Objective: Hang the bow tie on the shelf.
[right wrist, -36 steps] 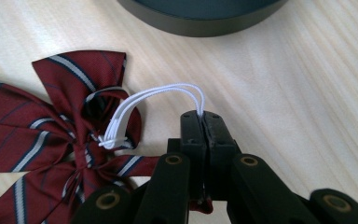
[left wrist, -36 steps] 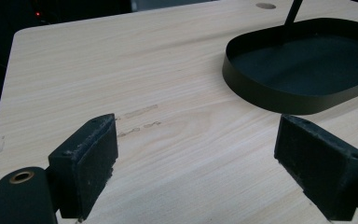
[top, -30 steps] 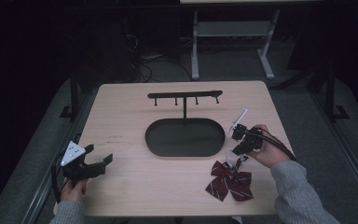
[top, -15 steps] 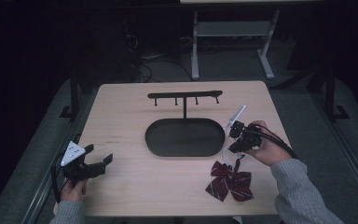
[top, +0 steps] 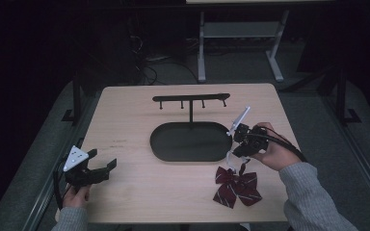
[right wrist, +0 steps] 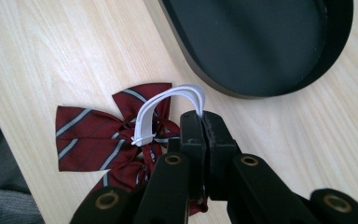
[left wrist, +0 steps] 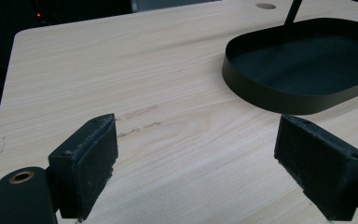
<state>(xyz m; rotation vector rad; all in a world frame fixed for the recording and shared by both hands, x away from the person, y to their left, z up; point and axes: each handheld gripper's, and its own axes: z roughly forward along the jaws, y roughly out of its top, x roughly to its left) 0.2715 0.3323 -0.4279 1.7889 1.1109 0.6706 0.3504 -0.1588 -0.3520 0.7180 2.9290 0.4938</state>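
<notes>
- The right hand-held gripper (right wrist: 200, 123) has its jaws pressed together on the white elastic loop (right wrist: 168, 105) of a dark red striped bow tie (right wrist: 93, 135); the right gripper view shows the band arching from the jaw tips down to the knot of the bow.
- That close view makes plain what the high view only hints at: the pinch is on the strap, not on the cloth. In the high view the right hand-held gripper (top: 238, 144) is seen from above, just beside the near right end of the oval black tray (top: 164, 149), with a white strip slanting up from it.
- The bow tie (top: 236, 185) lies on the table (top: 139, 192) on the person's side of the tray's right end, just below the gripper. Whether part of it is lifted off the table I cannot tell.
- The left hand-held gripper (left wrist: 196, 158) has its jaws spread wide with only bare wood between them. The left gripper view shows the tray's low wall (left wrist: 261, 93) ahead and to one side, well apart from the jaws.
- In the high view the left hand-held gripper (top: 96, 168) sits near the table's edge, well to the left of the tray, a grey three-cornered plate on top.
- The high view alone takes in the stand: a thin post rises from the tray's far side and carries a black bar with small hooks (top: 191, 98).
- Beyond the table, a grey frame stands on the dark floor.
</notes>
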